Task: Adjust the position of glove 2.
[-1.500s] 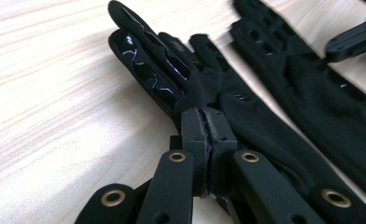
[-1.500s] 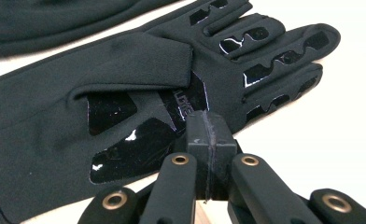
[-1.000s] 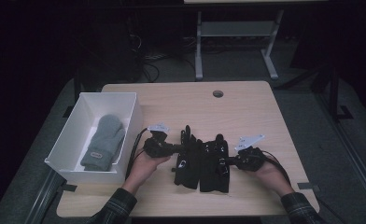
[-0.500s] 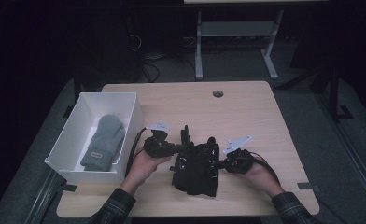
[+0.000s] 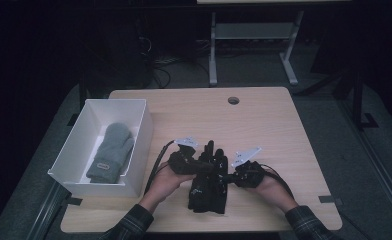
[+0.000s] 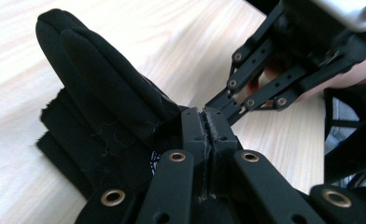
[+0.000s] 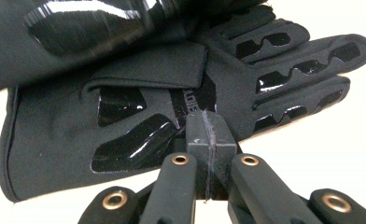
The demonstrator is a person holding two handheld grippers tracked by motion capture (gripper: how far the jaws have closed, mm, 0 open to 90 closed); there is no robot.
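1. While both hands work at the table's near edge, the left gripper (image 5: 204, 165) is clenched on the black fabric glove with glossy patches (image 5: 207, 189).
2. Opposite, the right gripper (image 5: 227, 176) pinches that glove too.
3. Farther left, a grey knitted mitten (image 5: 111, 152) lies inside a white rectangular box (image 5: 142, 131).

Two black gloves (image 5: 207, 184), one grey mitten (image 5: 110, 153), one box (image 5: 76, 145)

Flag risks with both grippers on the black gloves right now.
1. The left gripper and right gripper each show jaws pressed together at the edge of the black gloves; such a thin pinch may slip when lifted.
2. The gloves lie stacked; lifting may drag one and drop the other.
3. The white box already holds a grey mitten, so the gloves could snag its wall.
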